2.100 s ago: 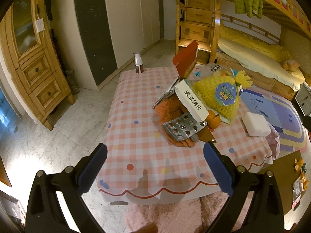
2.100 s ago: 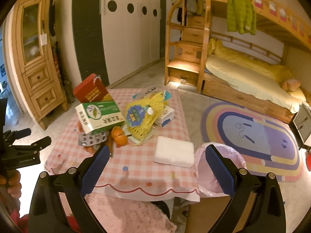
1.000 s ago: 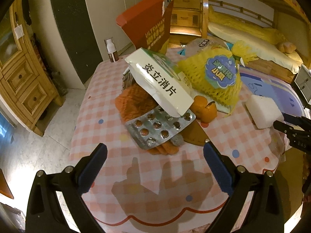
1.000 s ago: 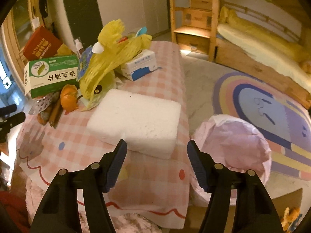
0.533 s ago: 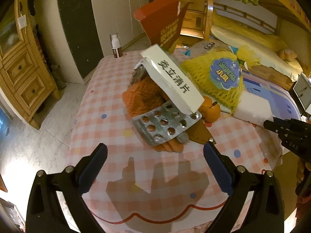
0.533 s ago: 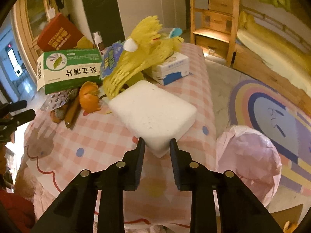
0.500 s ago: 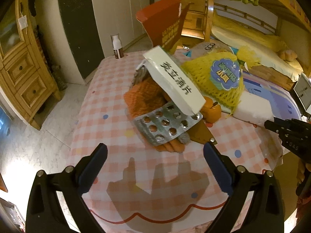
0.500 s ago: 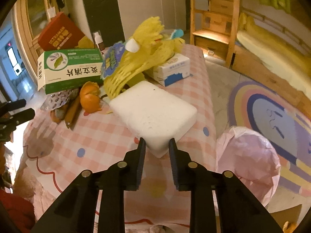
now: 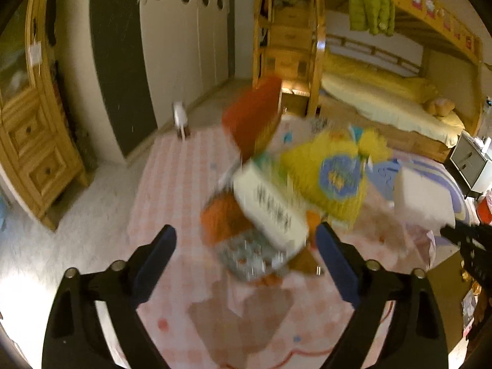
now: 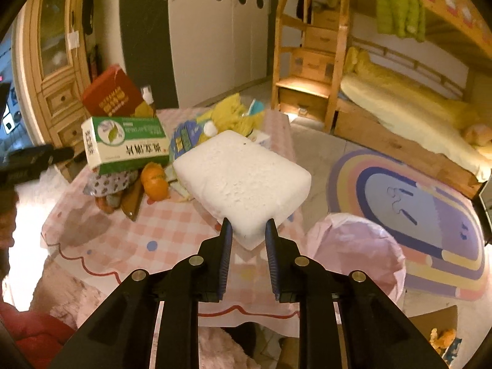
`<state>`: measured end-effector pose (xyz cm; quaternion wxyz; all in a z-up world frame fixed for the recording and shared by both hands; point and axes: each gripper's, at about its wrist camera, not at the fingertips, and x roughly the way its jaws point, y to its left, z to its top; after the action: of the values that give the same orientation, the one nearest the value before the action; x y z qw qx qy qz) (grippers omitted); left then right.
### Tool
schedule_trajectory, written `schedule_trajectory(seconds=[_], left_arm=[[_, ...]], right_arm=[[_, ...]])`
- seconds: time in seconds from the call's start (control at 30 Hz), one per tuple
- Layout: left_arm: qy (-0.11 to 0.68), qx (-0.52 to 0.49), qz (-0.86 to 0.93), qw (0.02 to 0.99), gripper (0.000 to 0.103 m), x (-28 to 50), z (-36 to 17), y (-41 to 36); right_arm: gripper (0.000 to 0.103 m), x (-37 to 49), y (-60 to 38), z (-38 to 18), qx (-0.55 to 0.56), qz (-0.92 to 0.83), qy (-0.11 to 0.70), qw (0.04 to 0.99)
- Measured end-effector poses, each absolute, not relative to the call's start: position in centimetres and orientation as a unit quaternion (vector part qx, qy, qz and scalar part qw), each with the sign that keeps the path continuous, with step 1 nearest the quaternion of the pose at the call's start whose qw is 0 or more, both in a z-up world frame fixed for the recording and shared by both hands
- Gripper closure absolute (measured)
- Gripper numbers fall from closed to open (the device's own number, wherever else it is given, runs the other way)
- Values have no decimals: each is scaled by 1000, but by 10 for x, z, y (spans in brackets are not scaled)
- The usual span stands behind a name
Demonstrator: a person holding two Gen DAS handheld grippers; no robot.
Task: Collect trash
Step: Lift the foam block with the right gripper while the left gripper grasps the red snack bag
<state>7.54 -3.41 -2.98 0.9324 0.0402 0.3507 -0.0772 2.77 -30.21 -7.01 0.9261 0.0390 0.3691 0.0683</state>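
Above the table's edge: foam block (image 10: 243,181), lifted clear
Right gripper (image 10: 246,230): clenched on the block's near corner
Left gripper (image 9: 246,243): released, empty, over the pill pack (image 9: 246,255)
Bin (image 10: 353,255): right of table (image 10: 172,224)

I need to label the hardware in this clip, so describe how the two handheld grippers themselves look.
Both match. The right gripper has a black angular frame that forks into two arms, silver round bolts at the joints, and flat blue pads lining the fingers. The left gripper shows the same black frame, silver bolts and blue pads. No cables or printed markings are legible, and no sleeve is clearly visible.
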Motion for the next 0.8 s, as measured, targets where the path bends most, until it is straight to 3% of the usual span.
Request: schedule_trajectory(seconds=[0.07,0.33,0.5,0.53,0.8], left_arm=[[334,47,-88,937,24,87,-17,-38],[354,67,-116,926,72,139,-15,-53],[361,77,-127,921,92,154,-17,-59],[358,76,-130,921,100,154,-16,-59],[297,62,-146,942,103,155,34,-64]], right_arm=[[81,28,-301,-64,40,68,363,928],[81,37,-293,-59,41,78,359,929],[81,40,-295,-61,47,78,358,929],[81,40,-296,-61,48,78,357,929],[81,38,-308,-56,65,65,342,935]])
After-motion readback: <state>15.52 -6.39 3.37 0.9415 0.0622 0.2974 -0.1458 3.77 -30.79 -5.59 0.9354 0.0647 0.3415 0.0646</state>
